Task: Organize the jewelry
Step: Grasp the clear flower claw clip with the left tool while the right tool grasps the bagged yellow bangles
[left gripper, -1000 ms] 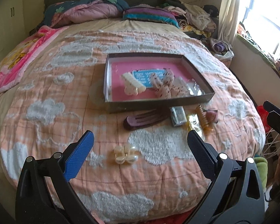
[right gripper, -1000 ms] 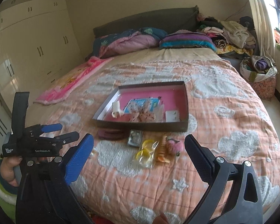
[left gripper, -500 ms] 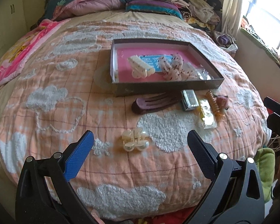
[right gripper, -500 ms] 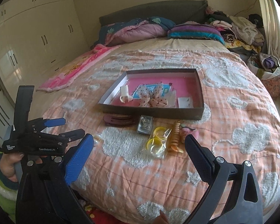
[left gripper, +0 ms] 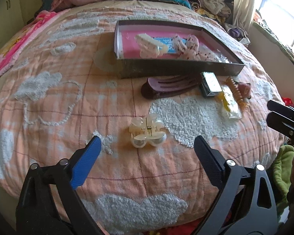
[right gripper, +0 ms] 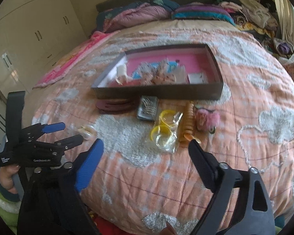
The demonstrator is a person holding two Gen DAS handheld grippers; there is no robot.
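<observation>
A cream pearl hair claw [left gripper: 147, 134] lies on the peach quilt just beyond my left gripper [left gripper: 147, 146], whose jaws are closing with nothing between them. A dark box with a pink floor [left gripper: 178, 69] holds a cream clip and spotted bows. In front of it lie a maroon comb clip [left gripper: 166, 87], a small silver case [left gripper: 210, 84], a bag of yellow rings [right gripper: 165, 132], an amber spiral clip [right gripper: 188, 124] and a pink fluffy piece [right gripper: 205, 119]. My right gripper [right gripper: 146, 148] hangs near the bag, jaws closing, empty. The left gripper [right gripper: 62, 132] also shows there.
The bed's quilt [left gripper: 49, 101] has raised white cloud patches. Pillows and piled clothes [right gripper: 250, 13] sit at the headboard end. White wardrobes [right gripper: 29, 29] stand on the left, a window [left gripper: 284, 9] on the right. A hand in a green sleeve [right gripper: 4, 178] holds the left gripper.
Both grippers have come down toward the quilt, so the pearl claw and the bag of rings look larger and closer. Both pairs of jaws have narrowed a little.
</observation>
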